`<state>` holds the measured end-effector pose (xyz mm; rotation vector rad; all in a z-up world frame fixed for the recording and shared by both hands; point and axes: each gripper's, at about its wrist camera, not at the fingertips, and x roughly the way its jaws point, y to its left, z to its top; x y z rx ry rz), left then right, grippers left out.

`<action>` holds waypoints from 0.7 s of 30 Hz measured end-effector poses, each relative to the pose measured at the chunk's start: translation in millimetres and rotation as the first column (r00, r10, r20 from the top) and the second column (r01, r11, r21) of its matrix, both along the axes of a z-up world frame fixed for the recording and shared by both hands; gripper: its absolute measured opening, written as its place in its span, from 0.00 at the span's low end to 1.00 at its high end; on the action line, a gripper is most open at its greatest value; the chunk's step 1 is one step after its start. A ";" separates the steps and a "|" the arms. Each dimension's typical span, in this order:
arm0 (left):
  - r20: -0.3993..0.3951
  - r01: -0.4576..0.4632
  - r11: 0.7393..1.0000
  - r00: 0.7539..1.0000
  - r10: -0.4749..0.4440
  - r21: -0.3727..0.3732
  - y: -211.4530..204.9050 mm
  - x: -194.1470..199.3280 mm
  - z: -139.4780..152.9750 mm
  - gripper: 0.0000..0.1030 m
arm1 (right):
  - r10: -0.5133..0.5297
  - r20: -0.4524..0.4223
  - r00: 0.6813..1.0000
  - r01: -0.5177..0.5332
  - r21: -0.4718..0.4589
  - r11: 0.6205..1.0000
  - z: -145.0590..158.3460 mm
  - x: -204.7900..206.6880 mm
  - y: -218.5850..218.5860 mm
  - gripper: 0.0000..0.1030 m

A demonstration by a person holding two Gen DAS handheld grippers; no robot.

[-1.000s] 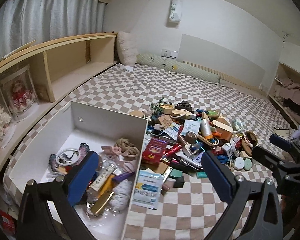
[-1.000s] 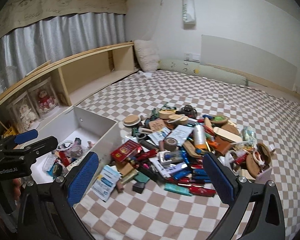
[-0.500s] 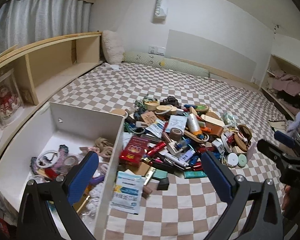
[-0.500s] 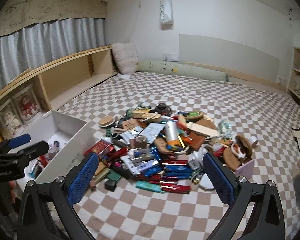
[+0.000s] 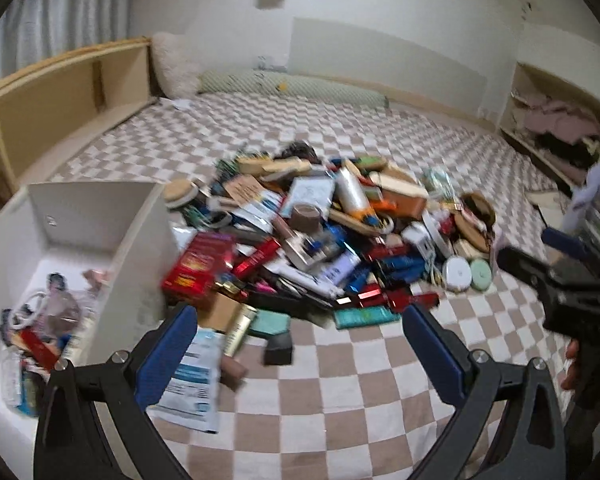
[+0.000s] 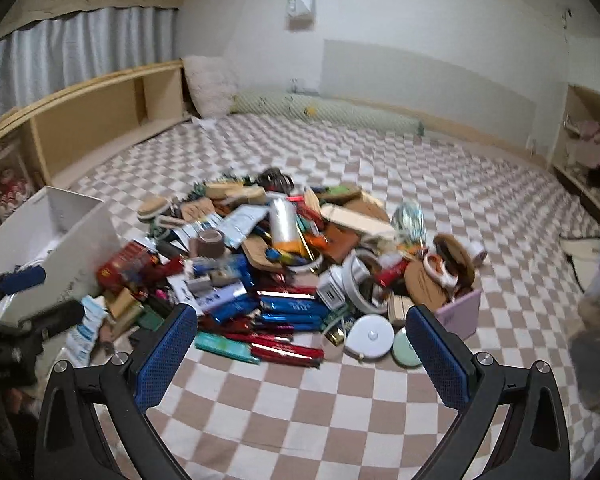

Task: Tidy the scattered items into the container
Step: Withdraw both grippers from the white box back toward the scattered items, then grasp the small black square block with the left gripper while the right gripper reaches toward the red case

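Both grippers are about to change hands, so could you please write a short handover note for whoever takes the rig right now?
Left gripper: jaws open, empty, above the checked bedspread near the white box.
Right gripper: jaws open, empty, facing the pile's near edge.
Done: a few small items already lie in the white box, on the left.
Left: the big pile of scattered items sits on the bedspread beside the box, including a red packet, a teal flat case and a round white disc.
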<state>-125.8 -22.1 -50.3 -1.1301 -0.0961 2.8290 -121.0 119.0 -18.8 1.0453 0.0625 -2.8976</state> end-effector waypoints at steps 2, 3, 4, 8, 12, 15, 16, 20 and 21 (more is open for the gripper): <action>0.023 0.019 1.000 1.000 -0.019 0.007 7.8 -5.4 -12.8 0.99 | 0.013 0.009 1.000 -0.012 -0.018 1.000 -9.2 -5.7 5.1 1.00; 0.036 0.028 1.000 0.999 -0.028 0.011 10.8 -7.7 -18.1 0.98 | 0.014 0.014 1.000 -0.013 -0.026 1.000 -14.1 -8.4 7.6 1.00; 0.054 0.038 0.999 0.998 -0.039 0.013 14.3 -11.3 -25.3 0.98 | 0.004 0.025 1.000 -0.004 -0.035 0.999 -21.2 -12.2 10.9 1.00; 0.081 0.043 0.999 0.996 -0.045 0.023 18.6 -20.3 -42.6 0.95 | -0.016 0.067 0.998 0.020 -0.054 0.998 -42.1 -20.7 16.3 1.00; 0.109 0.003 1.000 0.994 -0.004 0.009 12.9 -30.9 -60.2 0.95 | -0.033 0.091 0.995 0.039 -0.063 0.997 -62.9 -25.8 21.7 1.00; 0.143 -0.022 0.999 0.990 0.018 0.029 5.9 -36.8 -75.8 0.94 | -0.048 0.126 0.991 0.057 -0.070 0.996 -78.3 -30.1 30.0 1.00; 0.152 -0.024 0.999 0.988 0.019 0.033 4.6 -37.6 -79.2 0.94 | -0.052 0.134 0.990 0.062 -0.073 0.995 -81.7 -30.8 32.3 1.00; 0.207 -0.021 0.997 0.978 0.005 0.072 2.4 -41.8 -97.5 0.79 | -0.073 0.175 0.982 0.088 -0.079 0.993 -94.6 -32.9 43.5 1.00; 0.220 -0.024 0.997 0.975 0.007 0.076 2.1 -42.6 -102.0 0.78 | -0.079 0.180 0.980 0.095 -0.078 0.992 -96.7 -32.9 46.2 1.00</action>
